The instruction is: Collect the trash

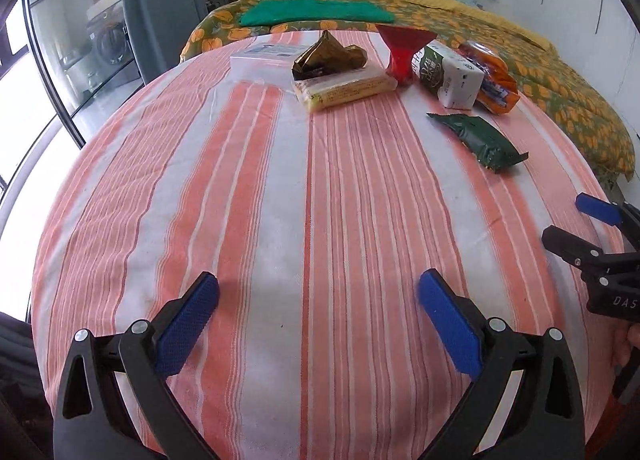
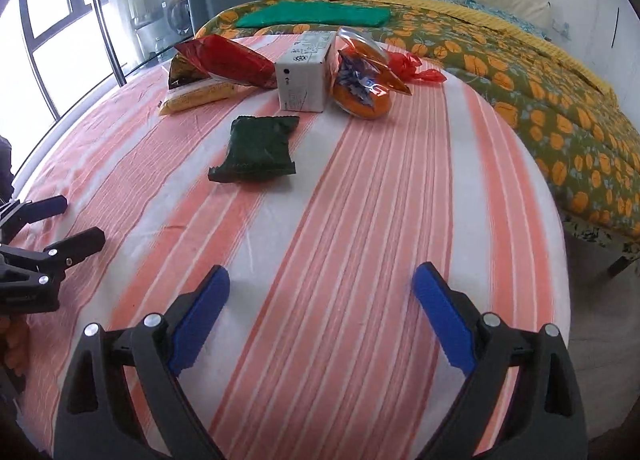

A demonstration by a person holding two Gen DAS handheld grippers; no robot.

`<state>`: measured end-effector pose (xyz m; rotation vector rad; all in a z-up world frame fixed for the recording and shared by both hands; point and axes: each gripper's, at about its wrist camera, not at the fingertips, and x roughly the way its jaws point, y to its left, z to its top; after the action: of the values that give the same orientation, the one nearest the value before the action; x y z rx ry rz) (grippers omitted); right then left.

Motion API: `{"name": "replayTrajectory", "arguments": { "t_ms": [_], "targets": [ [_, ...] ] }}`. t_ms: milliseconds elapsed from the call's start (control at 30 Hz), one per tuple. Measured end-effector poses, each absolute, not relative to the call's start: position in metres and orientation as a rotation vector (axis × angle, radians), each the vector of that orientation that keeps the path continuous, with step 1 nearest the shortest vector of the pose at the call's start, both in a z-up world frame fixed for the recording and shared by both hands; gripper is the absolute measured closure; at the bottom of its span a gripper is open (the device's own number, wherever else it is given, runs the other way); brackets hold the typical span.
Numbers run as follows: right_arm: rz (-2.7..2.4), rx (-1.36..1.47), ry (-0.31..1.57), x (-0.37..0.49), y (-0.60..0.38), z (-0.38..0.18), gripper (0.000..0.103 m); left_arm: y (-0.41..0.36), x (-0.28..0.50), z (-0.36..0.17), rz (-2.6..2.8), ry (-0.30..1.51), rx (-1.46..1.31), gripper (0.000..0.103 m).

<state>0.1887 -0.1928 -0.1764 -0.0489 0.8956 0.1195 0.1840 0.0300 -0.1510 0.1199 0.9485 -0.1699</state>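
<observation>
Trash lies at the far side of a round table with a pink-and-white striped cloth. A dark green wrapper lies nearest. Behind it stand a white carton, an orange packet, a red bag, a yellow packet and a brown wrapper. My left gripper hovers open over bare cloth at the near side. My right gripper is open too, empty, well short of the green wrapper.
A clear plastic box sits at the table's far left. A red plastic scrap lies behind the orange packet. Beyond the table is a bed with an orange-flowered cover and a green cloth. Windows are at the left.
</observation>
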Motion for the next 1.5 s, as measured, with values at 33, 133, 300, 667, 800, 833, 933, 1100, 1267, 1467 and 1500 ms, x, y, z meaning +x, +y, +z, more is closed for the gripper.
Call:
{"name": "replayTrajectory", "arguments": {
  "t_ms": [33,133,300,667,800,833,933,1100,1267,1467,1500],
  "targets": [
    [0.113,-0.058,0.896,0.189,-0.192,-0.177,0.011,0.030,0.184,-0.151,-0.171,0.949,0.118,0.004],
    [0.101,-0.064,0.898,0.189,-0.190,-0.177,0.009,0.028,0.184,-0.152,-0.172,0.949,0.113,0.004],
    [0.105,-0.053,0.902,0.189,-0.192,-0.177,0.009,0.029,0.186,-0.152,-0.172,0.950,0.110,0.004],
    [0.104,-0.054,0.902,0.189,-0.192,-0.177,0.008,0.029,0.186,-0.152,-0.175,0.950,0.107,0.004],
    [0.104,-0.054,0.902,0.189,-0.192,-0.177,0.008,0.029,0.186,-0.152,-0.175,0.950,0.107,0.004],
    [0.104,-0.054,0.902,0.189,-0.192,-0.177,0.008,0.029,0.186,-0.152,-0.175,0.949,0.106,0.004],
    [0.104,-0.054,0.902,0.189,-0.192,-0.177,0.008,0.029,0.186,-0.152,-0.175,0.949,0.107,0.004],
    [0.103,-0.053,0.901,0.189,-0.192,-0.177,0.008,0.029,0.186,-0.151,-0.175,0.949,0.108,0.004],
    [0.125,-0.024,0.897,0.188,-0.196,-0.177,0.007,0.030,0.186,-0.152,-0.174,0.949,0.106,0.004],
    [0.247,0.194,0.899,0.211,-0.222,-0.156,0.007,0.029,0.186,-0.152,-0.174,0.948,0.104,0.004],
    [0.258,0.186,0.901,0.218,-0.218,-0.152,0.007,0.029,0.186,-0.152,-0.175,0.948,0.104,0.004]
  ]
}}
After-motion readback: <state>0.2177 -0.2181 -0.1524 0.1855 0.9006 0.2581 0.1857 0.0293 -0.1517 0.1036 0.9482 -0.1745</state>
